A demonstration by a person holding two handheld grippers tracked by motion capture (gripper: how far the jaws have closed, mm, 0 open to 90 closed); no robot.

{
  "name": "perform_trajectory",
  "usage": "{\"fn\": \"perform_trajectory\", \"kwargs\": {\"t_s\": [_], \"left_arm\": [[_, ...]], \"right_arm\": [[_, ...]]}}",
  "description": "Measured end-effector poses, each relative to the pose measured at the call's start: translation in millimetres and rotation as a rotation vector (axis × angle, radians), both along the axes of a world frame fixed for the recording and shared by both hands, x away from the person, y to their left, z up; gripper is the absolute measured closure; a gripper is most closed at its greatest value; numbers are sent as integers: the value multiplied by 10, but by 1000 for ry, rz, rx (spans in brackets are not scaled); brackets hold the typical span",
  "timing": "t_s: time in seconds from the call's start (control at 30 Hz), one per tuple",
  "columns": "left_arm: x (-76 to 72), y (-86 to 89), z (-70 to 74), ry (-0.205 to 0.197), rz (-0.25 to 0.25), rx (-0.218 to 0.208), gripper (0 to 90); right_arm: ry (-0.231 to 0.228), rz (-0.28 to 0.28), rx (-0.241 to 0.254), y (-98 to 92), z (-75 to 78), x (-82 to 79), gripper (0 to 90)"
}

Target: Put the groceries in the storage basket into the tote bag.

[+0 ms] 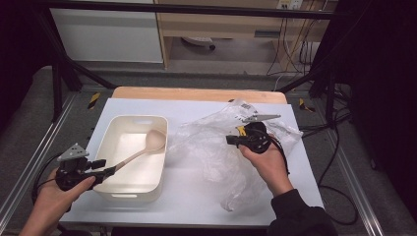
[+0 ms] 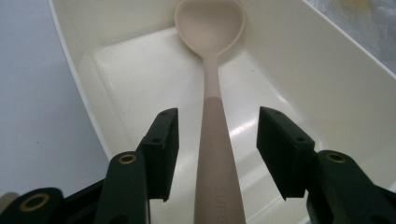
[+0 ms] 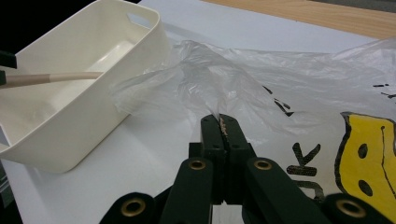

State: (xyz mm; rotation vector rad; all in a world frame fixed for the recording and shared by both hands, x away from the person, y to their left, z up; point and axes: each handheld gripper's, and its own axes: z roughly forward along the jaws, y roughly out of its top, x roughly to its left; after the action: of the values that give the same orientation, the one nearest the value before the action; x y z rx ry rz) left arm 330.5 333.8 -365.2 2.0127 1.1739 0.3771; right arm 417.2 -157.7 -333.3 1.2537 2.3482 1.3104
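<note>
The left gripper [image 1: 109,170] was at the near left side of the white table [image 1: 196,196], held in the person's left hand [image 1: 54,196]; its two black jaws stood half wide, one on each side of the handle of a pale spoon [image 2: 217,140]; there was a small gap between each pad and the handle, so the jaws were not pressing on the spoon. The spoon lay in a cream tub [image 1: 110,189]; its round bowl rested up near the far right wall of the tub, and its long handle slanted out over the near left rim toward the left gripper.

The right gripper [image 3: 223,126] was on the right side of the table, held in the person's right hand [image 1: 268,164]; its jaws were squeezed tight together on a fold of a clear plastic bag [image 3: 261,84]; the thin bag rose up from between the pads. The bag lay crumpled and spread out on the table just beside the tub, touching its right wall; it had black marks and a yellow picture [image 3: 369,154] printed on it.
</note>
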Motion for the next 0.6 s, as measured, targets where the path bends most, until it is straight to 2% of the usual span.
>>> {"fn": "perform_trajectory", "kwargs": {"t_s": [0.1,0.3,0.6], "left_arm": [[-15,-1,-24,3,2,-3,516],[-17,-48,-76,11,6,32,536],[-2,-73,-126,25,15,47,578]], "right_arm": [[0,0,-3,4,-5,5,900],[6,4,-1,23,-18,7,900],[10,4,-1,21,-30,6,900]]}}
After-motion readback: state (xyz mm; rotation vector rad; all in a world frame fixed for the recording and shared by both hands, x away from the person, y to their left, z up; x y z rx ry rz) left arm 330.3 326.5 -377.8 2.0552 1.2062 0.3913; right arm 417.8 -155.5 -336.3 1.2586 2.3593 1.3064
